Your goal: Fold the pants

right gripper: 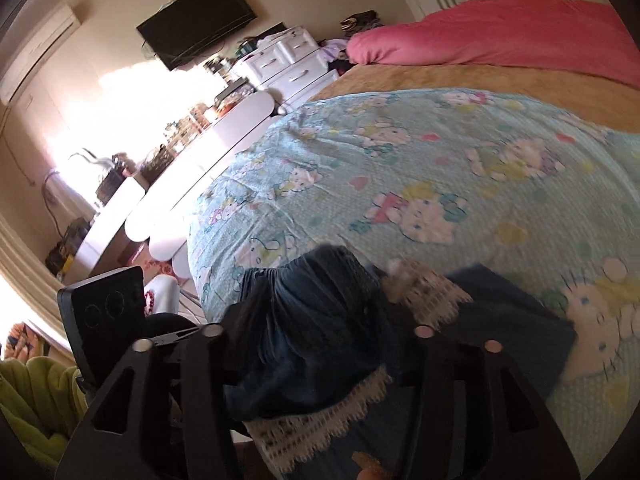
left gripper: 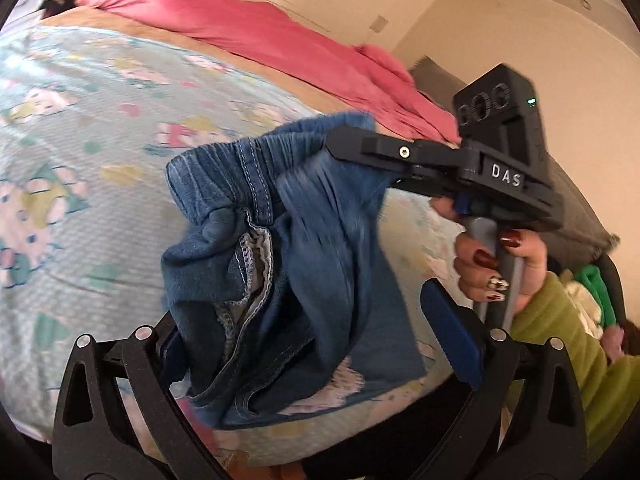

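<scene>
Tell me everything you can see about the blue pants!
The pants are blue denim with a gathered elastic waistband, pale stitching and cream lace trim. They hang bunched and crumpled above the cartoon-cat bedsheet, not folded yet. The right gripper grips their waistband from the side. The left gripper stands open around the dangling cloth, without pinching it.

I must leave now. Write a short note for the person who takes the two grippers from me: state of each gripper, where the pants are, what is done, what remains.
Left gripper: open wide; the cloth hangs between its fingers, not pinched.
Right gripper: seen from the left wrist view, it holds the blue denim pants near the waistband, lifted above the bed.
Pants: bunched, partly inside out, lace trim showing; the lower part touches the cartoon-print sheet.
Done: pants picked up. No fold yet.
Left: lay them flat on the sheet, smooth them, fold.
</scene>
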